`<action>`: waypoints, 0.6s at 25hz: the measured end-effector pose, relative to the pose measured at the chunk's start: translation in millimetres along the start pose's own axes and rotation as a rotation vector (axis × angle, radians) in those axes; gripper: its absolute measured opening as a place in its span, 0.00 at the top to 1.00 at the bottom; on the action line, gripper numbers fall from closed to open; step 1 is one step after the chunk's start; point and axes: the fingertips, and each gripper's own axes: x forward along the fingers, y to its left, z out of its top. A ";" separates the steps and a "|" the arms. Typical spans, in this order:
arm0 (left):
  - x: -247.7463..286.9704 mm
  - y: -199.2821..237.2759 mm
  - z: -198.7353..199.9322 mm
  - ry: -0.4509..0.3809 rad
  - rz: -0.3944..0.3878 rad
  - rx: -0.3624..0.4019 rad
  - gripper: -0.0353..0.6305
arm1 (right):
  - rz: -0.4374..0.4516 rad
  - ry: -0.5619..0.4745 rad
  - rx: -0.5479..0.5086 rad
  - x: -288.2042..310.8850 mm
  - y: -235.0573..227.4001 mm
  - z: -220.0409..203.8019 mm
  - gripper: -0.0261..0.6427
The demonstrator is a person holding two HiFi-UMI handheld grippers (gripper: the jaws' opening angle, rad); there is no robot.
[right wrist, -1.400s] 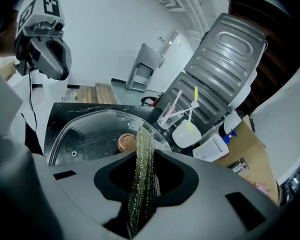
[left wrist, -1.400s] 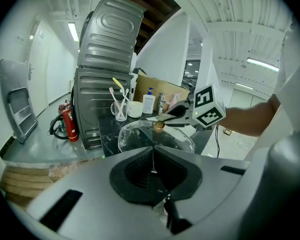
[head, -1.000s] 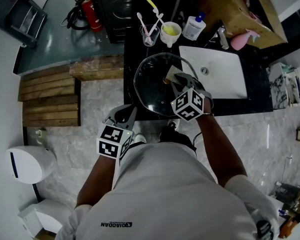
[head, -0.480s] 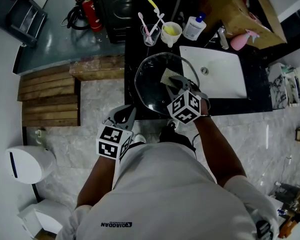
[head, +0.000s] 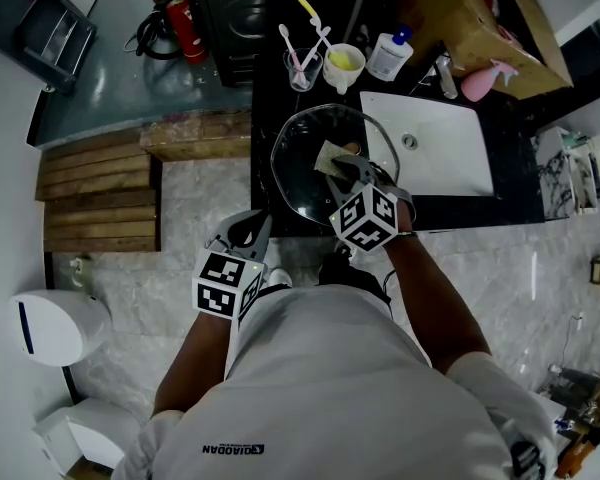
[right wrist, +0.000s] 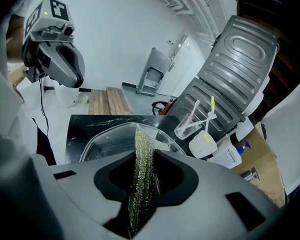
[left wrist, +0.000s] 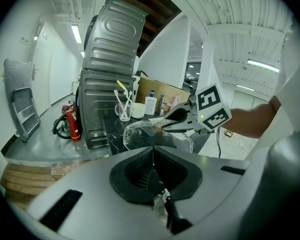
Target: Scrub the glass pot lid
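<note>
Bright, even indoor light; ceiling tube lights (left wrist: 76, 33) glare in my left gripper view. Head view is dimmer, black counter (head: 264, 103) eats detail. Both gripper views are fisheye: dark corners, bent walls. Scouring pad (right wrist: 142, 154) glints wet; close foreground is soft.

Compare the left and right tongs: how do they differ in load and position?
The right tongs are clamped on a yellow-green scouring pad; the left tongs are shut on nothing. The right tongs reach over the glass pot lid; the left tongs sit back by the person's waist, off the lid. Both are shut, and each carries a marker cube.
</note>
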 end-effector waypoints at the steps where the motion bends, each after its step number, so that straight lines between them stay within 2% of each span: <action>1: -0.7 -0.5 -0.7 0.000 0.000 0.000 0.92 | 0.004 -0.003 0.001 -1.0 1.9 1.1 0.83; 7: -1.5 -3.5 -3.2 0.002 -0.001 0.004 0.92 | 0.044 -0.040 0.018 -9.2 13.3 10.0 0.83; 11: 0.4 -4.7 -3.0 0.012 -0.006 0.012 0.92 | 0.078 -0.094 0.068 -22.0 16.5 19.2 0.83; 15: 7.5 -5.4 0.0 0.017 -0.012 0.024 0.92 | 0.060 -0.142 0.092 -36.5 12.7 23.4 0.83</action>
